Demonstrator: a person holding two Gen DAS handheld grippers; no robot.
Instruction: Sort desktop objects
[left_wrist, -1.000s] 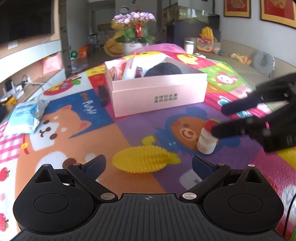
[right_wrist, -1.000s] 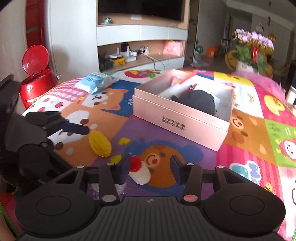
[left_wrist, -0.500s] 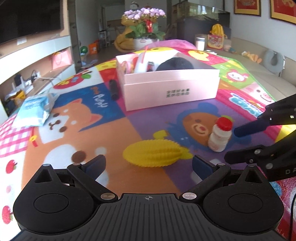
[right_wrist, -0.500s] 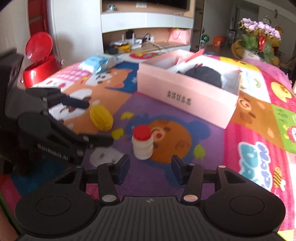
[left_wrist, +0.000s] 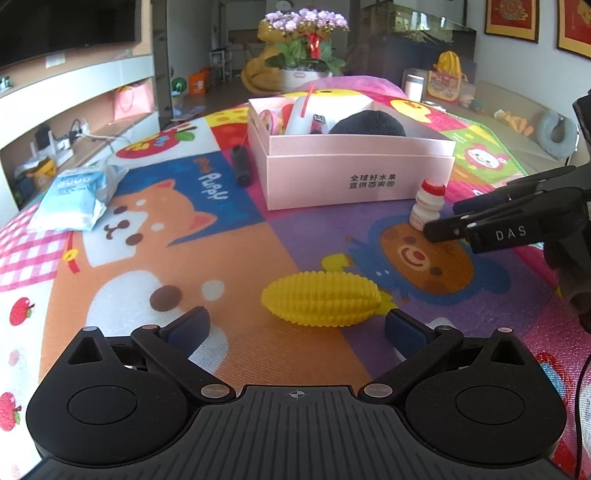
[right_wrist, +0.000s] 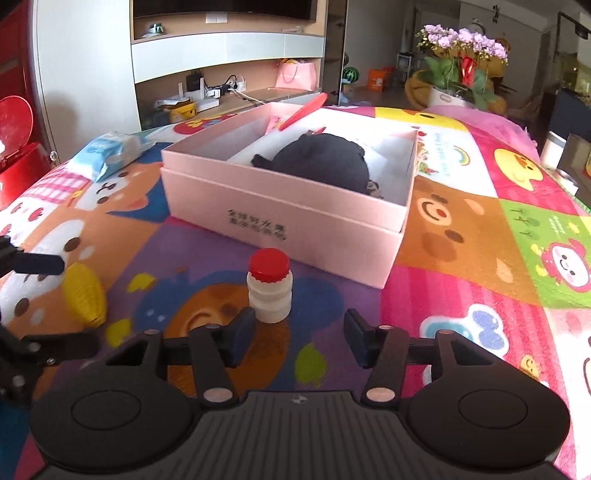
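The right hand-held gripper is standing with its jaws spread, and they have just been opening wider; nothing is pinched. The small white bottle with a red cap is standing upright just ahead of the gripper, close to its left fingertip and not fully between the two fingers, without any clear contact. In the left wrist view the same gripper is reaching in from the right edge, its tips just beside the bottle.

The left hand-held gripper is also holding its jaws wide apart and empty. The yellow ribbed corn-shaped toy is lying on its side just ahead of the fingertips, nearer the right one, on the colourful cartoon play mat that is covering the surface.

Behind the bottle, an open pink box with dark printed characters on its front wall is sitting on the mat; a black rounded soft item is lying inside it together with some white and red things that are hard to make out. A black cylinder is lying just left of the box. Farther left, a light blue packet is resting near the mat's edge. A pot of purple flowers is standing in the background beyond the box.
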